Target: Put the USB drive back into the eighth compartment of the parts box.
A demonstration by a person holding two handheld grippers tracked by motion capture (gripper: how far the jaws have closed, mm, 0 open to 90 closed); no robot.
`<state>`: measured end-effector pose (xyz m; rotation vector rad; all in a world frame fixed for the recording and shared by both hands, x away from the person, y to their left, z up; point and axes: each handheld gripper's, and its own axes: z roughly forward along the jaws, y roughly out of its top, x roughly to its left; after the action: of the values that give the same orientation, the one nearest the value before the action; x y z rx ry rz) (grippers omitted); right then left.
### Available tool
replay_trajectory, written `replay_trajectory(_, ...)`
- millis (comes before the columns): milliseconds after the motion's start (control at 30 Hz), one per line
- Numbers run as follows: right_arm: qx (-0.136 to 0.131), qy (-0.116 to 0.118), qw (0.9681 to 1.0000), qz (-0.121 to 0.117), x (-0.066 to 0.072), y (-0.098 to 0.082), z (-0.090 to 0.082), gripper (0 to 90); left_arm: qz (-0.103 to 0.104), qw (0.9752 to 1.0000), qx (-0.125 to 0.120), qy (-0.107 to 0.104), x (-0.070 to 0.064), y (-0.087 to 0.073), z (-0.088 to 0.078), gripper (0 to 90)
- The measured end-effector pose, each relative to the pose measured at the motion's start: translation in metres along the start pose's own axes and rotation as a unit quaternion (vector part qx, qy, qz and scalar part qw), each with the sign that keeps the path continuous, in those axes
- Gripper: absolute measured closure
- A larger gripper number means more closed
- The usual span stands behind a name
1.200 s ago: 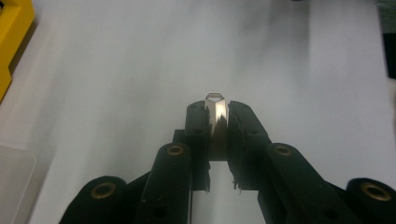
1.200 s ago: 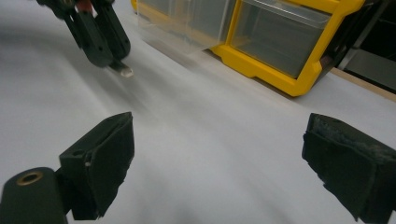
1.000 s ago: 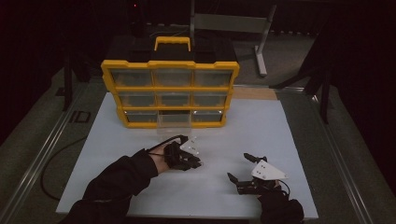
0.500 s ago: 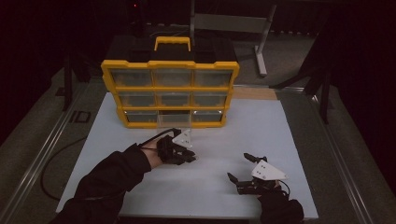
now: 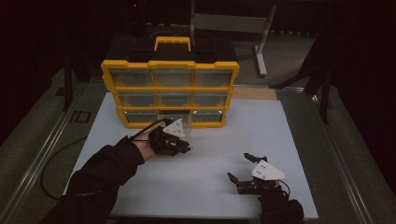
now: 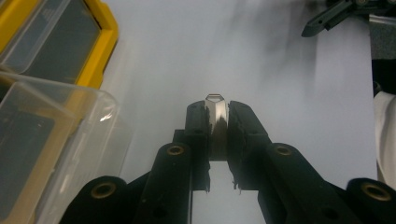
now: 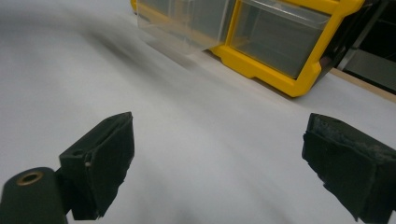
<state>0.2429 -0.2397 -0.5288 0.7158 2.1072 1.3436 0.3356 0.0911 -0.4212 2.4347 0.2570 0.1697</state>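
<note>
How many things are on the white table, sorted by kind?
Yellow drawer box: 1
Grippers, left gripper and right gripper: 2
Small shiny metal piece held in the left gripper's jaws: 1
Total: 4

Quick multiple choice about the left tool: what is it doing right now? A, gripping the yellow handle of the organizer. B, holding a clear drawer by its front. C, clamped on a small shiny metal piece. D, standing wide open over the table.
C: in the left gripper view the left tool has its black pads pressed against a small shiny metal piece that pokes out above them, over the white table.
</note>
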Motion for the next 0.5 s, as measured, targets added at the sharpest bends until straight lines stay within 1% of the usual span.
replay_trajectory(67,0.0,0.0,1.0,-0.001,0.0,0.0,0.0,9.5,-0.006,1.0,-0.003,-0.003,0.003,0.001,-0.003,79.8)
replay_trajectory(100,0.0,0.0,1.0,0.001,0.0,0.0,0.0,9.5,-0.006,1.0,-0.004,0.003,0.004,0.001,-0.005,79.8)
replay_trajectory(167,0.0,0.0,1.0,0.001,0.0,0.0,0.0,9.6,-0.009,0.9999,-0.005,0.004,0.006,0.002,-0.007,79.8)
replay_trajectory(233,-0.001,0.0,1.0,-0.001,0.0,0.0,0.0,9.5,-0.011,0.9999,-0.007,0.01,0.009,0.003,-0.011,79.8)
replay_trajectory(300,0.001,0.001,1.0,0.001,0.0,0.0,0.0,9.5,-0.012,0.9998,-0.008,0.012,0.01,0.003,-0.013,79.8)
replay_trajectory(367,0.0,0.0,1.0,0.0,0.0,0.0,0.0,9.5,-0.015,0.9997,-0.009,0.019,0.014,0.003,-0.016,79.8)
replay_trajectory(433,0.001,0.0,1.0,0.0,0.0,0.0,0.0,9.5,-0.021,0.9996,-0.008,0.019,0.018,0.002,-0.019,79.8)
replay_trajectory(500,0.001,0.0,1.0,0.001,0.0,0.0,0.0,9.5,-0.027,0.9992,-0.012,0.025,0.021,0.001,-0.022,79.8)
